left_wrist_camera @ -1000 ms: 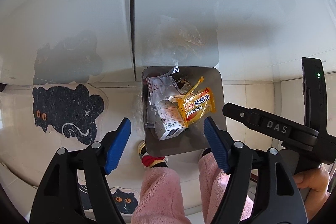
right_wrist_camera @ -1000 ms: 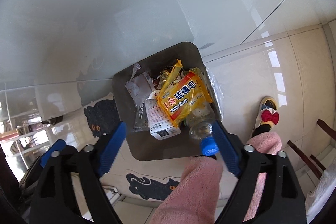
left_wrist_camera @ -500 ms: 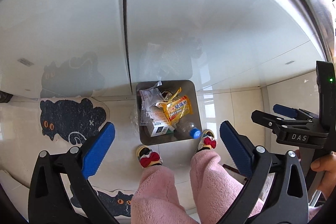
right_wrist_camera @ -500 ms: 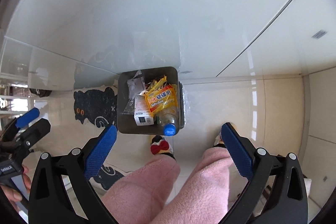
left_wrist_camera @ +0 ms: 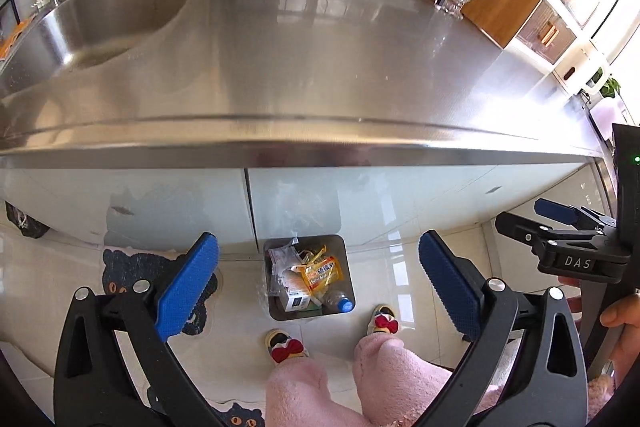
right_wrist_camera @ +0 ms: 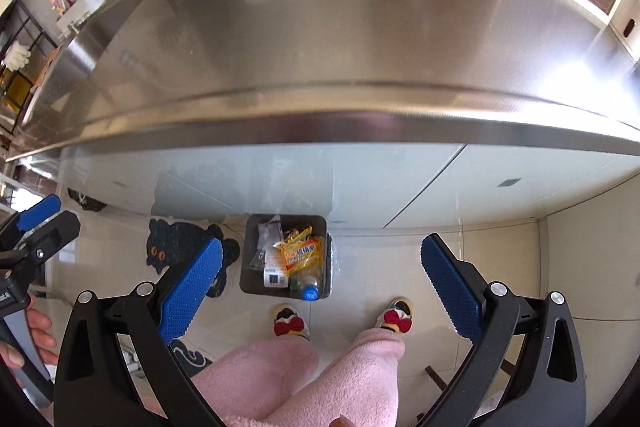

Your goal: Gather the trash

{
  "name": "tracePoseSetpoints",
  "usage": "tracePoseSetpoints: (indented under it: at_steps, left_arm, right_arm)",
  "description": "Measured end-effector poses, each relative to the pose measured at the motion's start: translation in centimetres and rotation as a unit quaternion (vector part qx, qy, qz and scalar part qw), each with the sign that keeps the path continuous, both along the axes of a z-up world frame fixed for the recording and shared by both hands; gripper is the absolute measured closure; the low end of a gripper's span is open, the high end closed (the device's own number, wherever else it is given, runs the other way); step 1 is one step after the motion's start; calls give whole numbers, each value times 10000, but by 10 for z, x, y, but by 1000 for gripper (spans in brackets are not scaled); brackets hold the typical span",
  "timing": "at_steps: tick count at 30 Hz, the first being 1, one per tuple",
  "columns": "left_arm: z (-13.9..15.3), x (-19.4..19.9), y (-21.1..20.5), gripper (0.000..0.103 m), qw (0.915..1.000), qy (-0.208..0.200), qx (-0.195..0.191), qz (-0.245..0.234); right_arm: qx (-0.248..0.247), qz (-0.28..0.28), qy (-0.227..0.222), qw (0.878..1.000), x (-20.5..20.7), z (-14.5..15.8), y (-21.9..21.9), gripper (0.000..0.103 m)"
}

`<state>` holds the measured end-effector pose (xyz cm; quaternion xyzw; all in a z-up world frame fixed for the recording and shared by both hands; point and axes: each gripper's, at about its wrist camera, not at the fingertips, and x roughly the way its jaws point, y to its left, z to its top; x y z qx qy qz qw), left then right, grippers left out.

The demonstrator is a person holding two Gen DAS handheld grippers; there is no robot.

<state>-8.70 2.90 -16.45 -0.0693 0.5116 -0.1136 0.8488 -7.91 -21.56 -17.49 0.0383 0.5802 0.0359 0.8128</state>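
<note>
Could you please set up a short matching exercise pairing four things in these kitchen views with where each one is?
Things:
1. trash bin
2. soap wrapper
3. cat-shaped mat
4. sink

Places:
A. on top of the rubbish in the bin
B. on the floor beside the bin, below the cabinet fronts
C. set into the steel countertop
D. on the floor in front of the person's slippers

Right pairs: 1-D, 2-A, 3-B, 4-C
</note>
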Motion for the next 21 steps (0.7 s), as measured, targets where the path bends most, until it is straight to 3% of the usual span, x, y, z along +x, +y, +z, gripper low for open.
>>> tracePoseSetpoints:
  at_steps: [4, 13, 21]
  left_arm:
    - [34, 6, 2, 8, 9998, -155, -54, 135]
    - [118, 14, 0, 8, 9945, -992, 192, 260]
    - [167, 20, -7, 8, 9877, -1506, 299, 299]
  right_arm:
    - [-8, -159, -222, 9996, 8, 33, -5, 3]
    - [-42, -260, -920, 9954, 22, 112, -11, 3]
    - [-164, -297, -1524, 9877, 31, 169, -13, 3]
